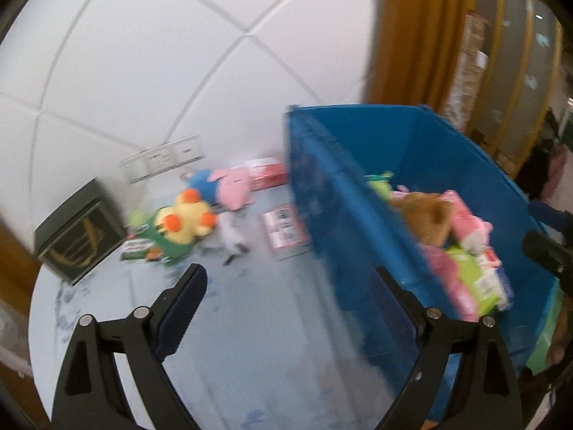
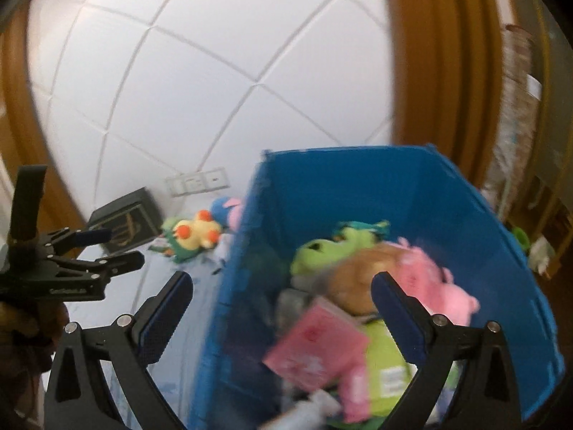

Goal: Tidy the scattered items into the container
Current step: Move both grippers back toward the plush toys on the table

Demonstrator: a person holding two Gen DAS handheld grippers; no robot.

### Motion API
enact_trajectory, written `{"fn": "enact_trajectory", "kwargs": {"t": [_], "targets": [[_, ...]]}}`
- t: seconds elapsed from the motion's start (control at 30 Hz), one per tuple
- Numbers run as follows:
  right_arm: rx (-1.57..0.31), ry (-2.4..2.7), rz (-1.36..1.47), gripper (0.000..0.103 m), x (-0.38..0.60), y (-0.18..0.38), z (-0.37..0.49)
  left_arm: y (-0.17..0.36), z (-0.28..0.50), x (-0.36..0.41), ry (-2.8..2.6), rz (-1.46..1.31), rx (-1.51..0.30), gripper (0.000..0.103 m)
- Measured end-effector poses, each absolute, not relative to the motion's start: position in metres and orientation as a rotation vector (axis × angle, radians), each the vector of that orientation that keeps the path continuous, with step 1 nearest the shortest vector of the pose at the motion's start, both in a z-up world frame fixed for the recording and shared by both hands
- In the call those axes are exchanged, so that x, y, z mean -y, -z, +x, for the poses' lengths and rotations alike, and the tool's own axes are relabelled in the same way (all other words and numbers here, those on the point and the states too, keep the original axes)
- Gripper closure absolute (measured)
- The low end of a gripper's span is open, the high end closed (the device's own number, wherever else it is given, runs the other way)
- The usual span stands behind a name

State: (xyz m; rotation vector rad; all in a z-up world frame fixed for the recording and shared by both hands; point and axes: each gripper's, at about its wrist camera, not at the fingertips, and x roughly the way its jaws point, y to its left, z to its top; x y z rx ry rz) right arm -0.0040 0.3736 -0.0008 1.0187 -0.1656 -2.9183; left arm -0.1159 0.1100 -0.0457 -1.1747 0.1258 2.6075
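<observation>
A blue plastic bin [image 1: 447, 154] stands on the right of a pale table [image 1: 232, 322]. It holds a brown plush [image 2: 354, 276], a green plush [image 2: 318, 251], a pink plush [image 2: 433, 286] and a blurred pink packet [image 2: 318, 340]. Left of the bin lie a yellow plush with orange spots [image 1: 186, 222], a pink and blue plush [image 1: 225, 182], a red and white packet [image 1: 286, 229] and a red pack [image 1: 268, 173]. My left gripper [image 1: 288, 274] is open and empty above the table beside the bin's near wall. My right gripper [image 2: 282, 279] is open and empty over the bin's left wall.
A black box with gold print [image 1: 80, 233] stands at the table's left edge by the white tiled wall. Wall sockets [image 1: 161, 157] sit behind the toys. Green packets [image 1: 139, 247] lie under the yellow plush. The left gripper [image 2: 123, 247] shows at the left of the right wrist view.
</observation>
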Motion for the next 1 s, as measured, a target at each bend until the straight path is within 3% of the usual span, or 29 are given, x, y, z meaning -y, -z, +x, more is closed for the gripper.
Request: {"fn": "enact_trajectory", "kwargs": {"t": [0.37, 0.67, 1.0], "targets": [[0.017, 2.766, 1.065, 0.002, -0.236, 0.032, -0.07, 0.09, -0.149, 0.024, -2.7, -1.301, -0.036, 0.011], [-0.088, 2.724, 1.227, 0.002, -0.172, 0.117, -0.136, 0.157, -0.218, 0.076, -2.679, -1.358, -0.043, 0.011], [0.021, 2.725, 1.371, 0.002, -0.169, 0.229, -0.216, 0.228, -0.324, 0.079, -2.647, -1.237, -0.212, 0.011]]}}
